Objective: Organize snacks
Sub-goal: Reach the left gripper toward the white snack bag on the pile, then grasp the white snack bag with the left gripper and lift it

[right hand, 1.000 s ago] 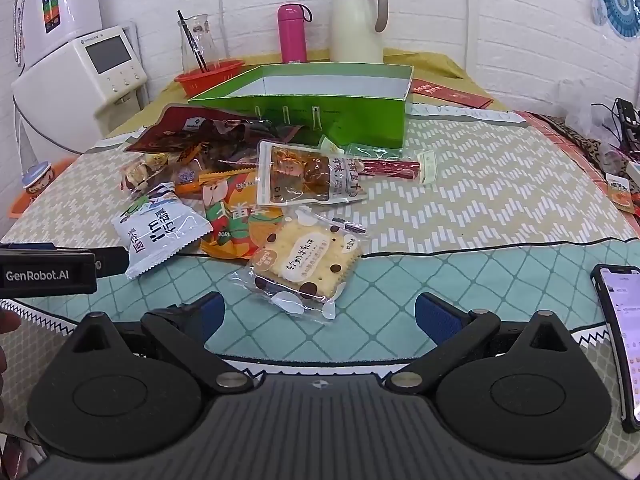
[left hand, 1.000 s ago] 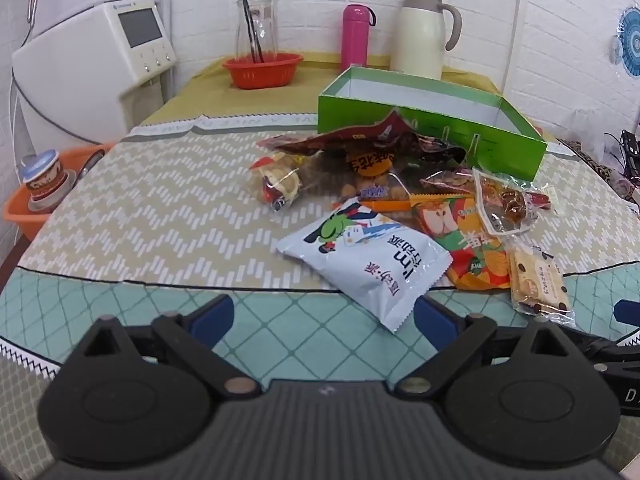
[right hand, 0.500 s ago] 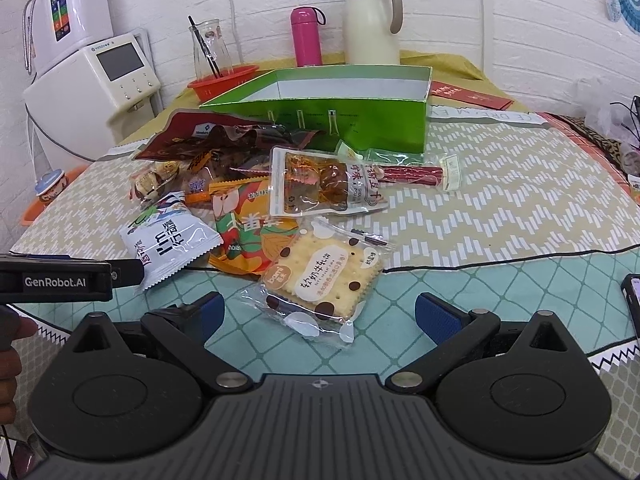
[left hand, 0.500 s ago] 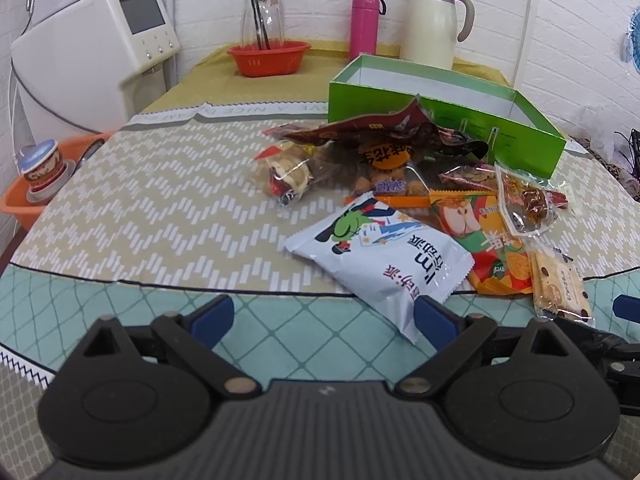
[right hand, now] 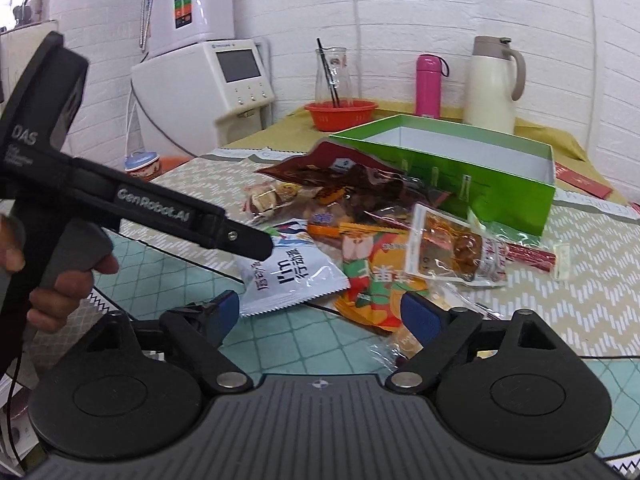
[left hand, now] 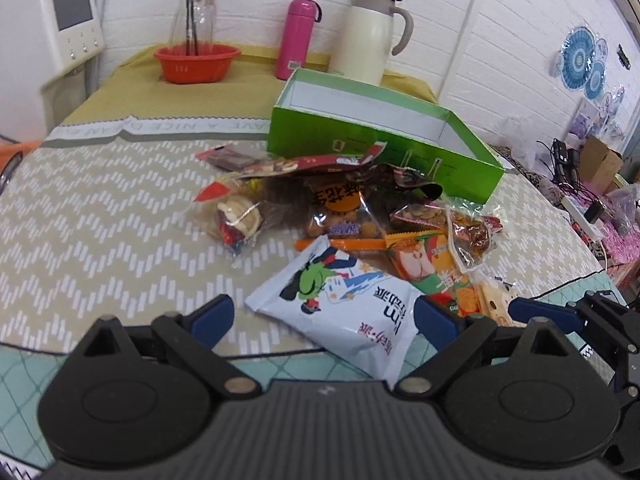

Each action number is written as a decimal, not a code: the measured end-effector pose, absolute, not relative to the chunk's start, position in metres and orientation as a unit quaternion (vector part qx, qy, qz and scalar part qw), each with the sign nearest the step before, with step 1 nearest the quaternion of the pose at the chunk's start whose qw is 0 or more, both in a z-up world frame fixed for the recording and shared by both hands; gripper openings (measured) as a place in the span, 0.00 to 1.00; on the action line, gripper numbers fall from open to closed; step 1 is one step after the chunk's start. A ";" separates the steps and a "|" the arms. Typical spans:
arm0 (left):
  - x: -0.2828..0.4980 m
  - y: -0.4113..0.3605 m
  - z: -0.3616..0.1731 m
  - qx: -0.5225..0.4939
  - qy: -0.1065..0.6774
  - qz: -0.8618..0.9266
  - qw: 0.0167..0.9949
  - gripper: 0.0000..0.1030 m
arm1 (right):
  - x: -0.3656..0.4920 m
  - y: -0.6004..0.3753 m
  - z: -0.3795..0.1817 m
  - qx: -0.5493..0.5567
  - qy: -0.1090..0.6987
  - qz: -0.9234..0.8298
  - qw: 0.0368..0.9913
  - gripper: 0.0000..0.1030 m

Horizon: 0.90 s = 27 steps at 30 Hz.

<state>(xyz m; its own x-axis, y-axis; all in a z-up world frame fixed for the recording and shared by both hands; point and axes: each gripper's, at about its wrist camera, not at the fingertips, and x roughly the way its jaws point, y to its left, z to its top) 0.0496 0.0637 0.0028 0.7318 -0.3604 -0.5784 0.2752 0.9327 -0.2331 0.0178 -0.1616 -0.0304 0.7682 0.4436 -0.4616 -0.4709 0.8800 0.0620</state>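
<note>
Left gripper (left hand: 324, 318) spread, straddling pale-blue foil snack bag (left hand: 340, 312) for pickup; right gripper (right hand: 320, 312) spread, empty; open green cardboard box (left hand: 384, 140) waits behind.

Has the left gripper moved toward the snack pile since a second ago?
Yes. The left gripper has advanced toward the green box; its open fingers now flank the white chip bag, which earlier lay ahead of them.
</note>
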 end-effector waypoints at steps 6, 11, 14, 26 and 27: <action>0.091 0.069 -0.007 -0.031 0.362 -0.186 0.913 0.92 | 0.014 -0.169 -0.035 -0.053 0.248 0.195 0.947 1.00; 0.111 0.063 -0.019 -0.024 0.390 -0.211 0.896 0.92 | 0.031 -0.186 -0.042 -0.017 0.276 0.124 0.953 1.00; 0.102 0.060 -0.023 -0.021 0.393 -0.220 0.893 0.92 | 0.037 -0.191 -0.048 -0.005 0.289 0.106 0.951 1.00; 0.079 0.058 -0.017 -0.021 0.388 -0.256 0.885 0.92 | 0.015 -0.207 -0.042 0.000 0.280 0.117 0.953 1.00; 0.083 0.061 -0.015 -0.030 0.387 -0.250 0.887 0.92 | 0.011 -0.199 -0.039 -0.007 0.276 0.138 0.951 1.00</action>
